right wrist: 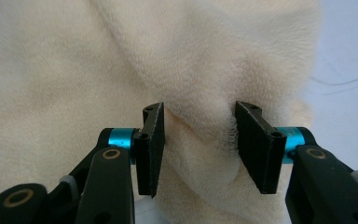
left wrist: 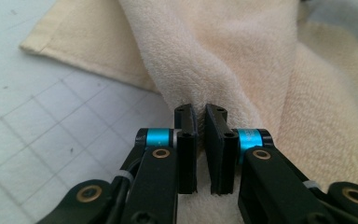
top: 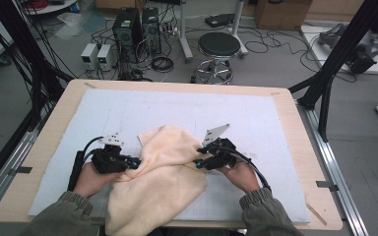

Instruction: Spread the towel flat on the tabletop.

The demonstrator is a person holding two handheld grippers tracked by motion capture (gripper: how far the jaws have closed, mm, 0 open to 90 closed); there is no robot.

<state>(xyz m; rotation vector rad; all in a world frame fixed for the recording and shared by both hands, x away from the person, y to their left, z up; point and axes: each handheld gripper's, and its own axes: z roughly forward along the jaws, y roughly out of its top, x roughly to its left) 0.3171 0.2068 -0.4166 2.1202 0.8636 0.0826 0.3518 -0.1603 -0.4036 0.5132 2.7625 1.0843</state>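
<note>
Cream towel [top: 160, 177] rumpled on the counter [top: 285, 105], lying on the pale gridded mat [top: 128, 110] near the person's edge, lower end draped off the front. Left gripper [top: 137, 162] at the towel's left side, right gripper [top: 197, 163] at its right side, both low over the cloth. Left fingers [left wrist: 186, 140] nearly pressed together, pinching a thin ridge of towel, slim gap between the pads. Right fingers [right wrist: 151, 140] spread around a fat fold, cloth bulging between them, pads brushing the fold at most, no firm pinch yet. Step in hand, judged: securing 2 grips on opposite sides to lift and spread or fold. To do well: close right onto the fold before any lift, bite deep enough to clear the pad tips, take 1 layer or hem rather than a thick bunch. Lift both sides evenly, keep tension level, avoid dragging the mat. Risk: thin left pinch slipping out under the cloth's weight.
</note>
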